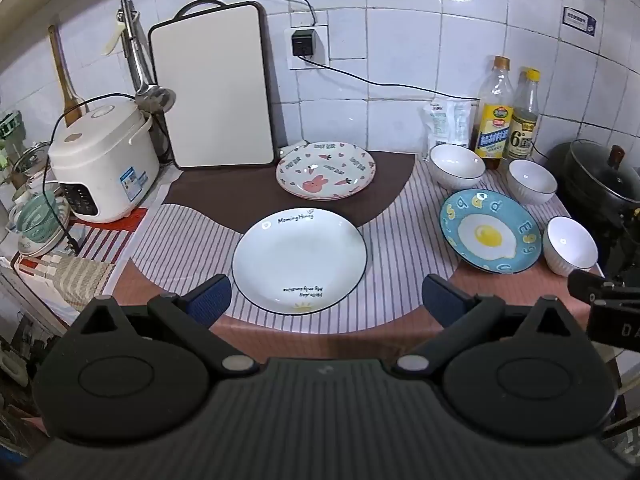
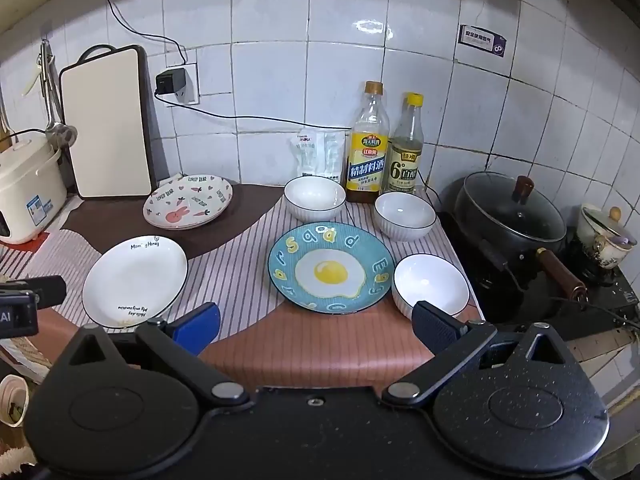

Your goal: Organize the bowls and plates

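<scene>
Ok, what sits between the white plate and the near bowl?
The blue egg plate lies between the white plate and the near bowl, clearest in the right wrist view.

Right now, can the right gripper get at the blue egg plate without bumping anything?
Probably yes. The right gripper is open and empty, and the blue egg plate lies straight ahead of it. The nearest white bowl sits very close to the plate's right rim, so that side is tight.

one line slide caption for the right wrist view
Open right gripper poised over egg plate, three white bowls around it.
</scene>
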Demonstrator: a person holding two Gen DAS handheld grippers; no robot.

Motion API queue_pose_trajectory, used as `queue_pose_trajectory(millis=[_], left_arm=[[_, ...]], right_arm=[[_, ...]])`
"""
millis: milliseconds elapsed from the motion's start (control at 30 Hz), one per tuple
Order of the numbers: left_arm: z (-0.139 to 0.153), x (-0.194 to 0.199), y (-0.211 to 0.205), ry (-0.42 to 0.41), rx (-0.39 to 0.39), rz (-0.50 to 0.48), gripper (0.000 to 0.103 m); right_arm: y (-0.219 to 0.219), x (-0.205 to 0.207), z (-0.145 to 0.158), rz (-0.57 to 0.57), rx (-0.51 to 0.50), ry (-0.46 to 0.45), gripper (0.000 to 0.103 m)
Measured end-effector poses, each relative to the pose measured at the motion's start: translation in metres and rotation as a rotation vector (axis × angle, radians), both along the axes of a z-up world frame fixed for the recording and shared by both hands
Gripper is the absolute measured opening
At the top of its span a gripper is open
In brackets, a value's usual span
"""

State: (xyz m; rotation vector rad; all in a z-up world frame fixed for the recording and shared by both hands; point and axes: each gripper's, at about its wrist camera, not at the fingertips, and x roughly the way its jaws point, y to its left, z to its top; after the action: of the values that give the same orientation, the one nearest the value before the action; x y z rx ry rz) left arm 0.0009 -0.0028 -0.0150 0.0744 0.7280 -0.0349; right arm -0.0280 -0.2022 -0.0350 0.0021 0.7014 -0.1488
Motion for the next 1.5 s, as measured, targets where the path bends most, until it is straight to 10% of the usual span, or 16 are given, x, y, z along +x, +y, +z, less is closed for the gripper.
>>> queue_pose_trajectory(millis=[1500], left_arm=[[-0.011,-0.007,-0.003,-0.051,0.008,0.009,0.103]], right_arm=[[0.0,0.003,-0.016,-0.017,-0.023,0.022,0.103]])
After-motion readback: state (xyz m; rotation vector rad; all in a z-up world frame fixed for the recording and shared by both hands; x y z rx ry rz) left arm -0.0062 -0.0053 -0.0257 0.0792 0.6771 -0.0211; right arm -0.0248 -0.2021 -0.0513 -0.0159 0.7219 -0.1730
